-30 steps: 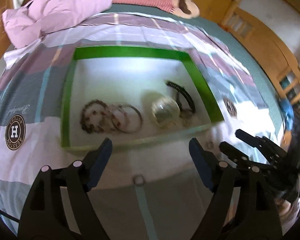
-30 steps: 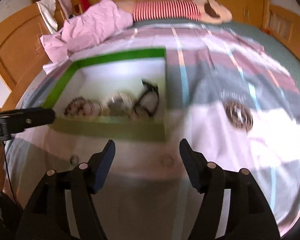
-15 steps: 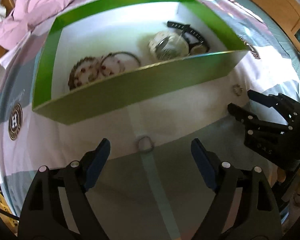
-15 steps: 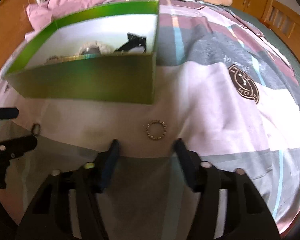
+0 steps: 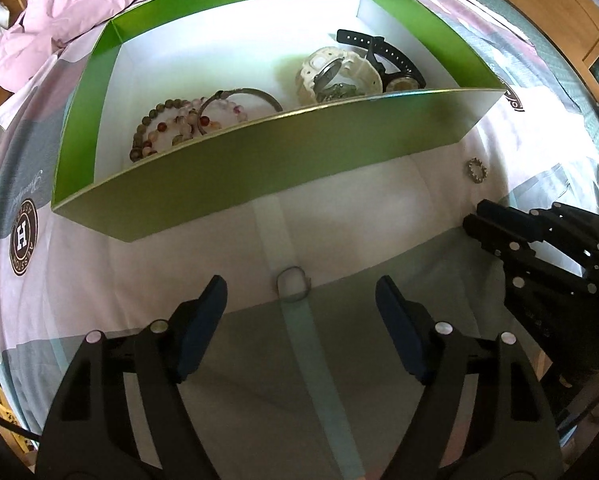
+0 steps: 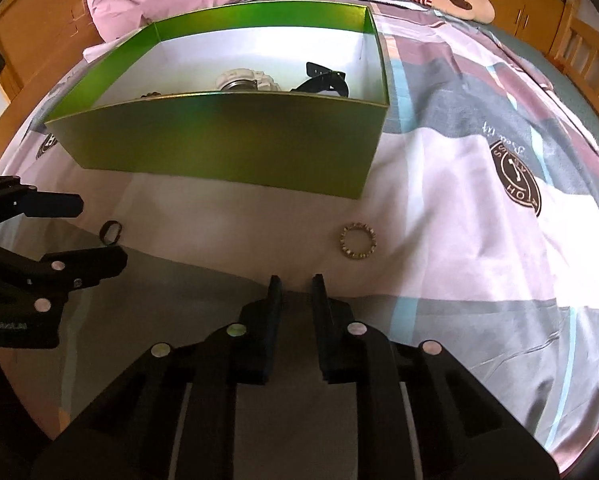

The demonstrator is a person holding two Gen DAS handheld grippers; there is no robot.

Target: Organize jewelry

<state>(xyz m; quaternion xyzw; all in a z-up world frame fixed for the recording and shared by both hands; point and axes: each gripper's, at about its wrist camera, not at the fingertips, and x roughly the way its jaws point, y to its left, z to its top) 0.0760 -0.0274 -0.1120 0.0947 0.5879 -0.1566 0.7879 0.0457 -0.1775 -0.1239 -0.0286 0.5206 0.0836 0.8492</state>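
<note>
Left tongs stood wide, closing a bit, with the ring between the tips, untouched. Right tongs were shut and empty; the bead ring lay just far-right of them.

Your left wrist camera looks steeply down along its fingers at the bed, close to the near wall of the green box. Your right wrist camera sits just to its right, tilted less steeply, near the same wall. Both views share the box, the bedspread before it, and each other's hand-held gripper.
</note>
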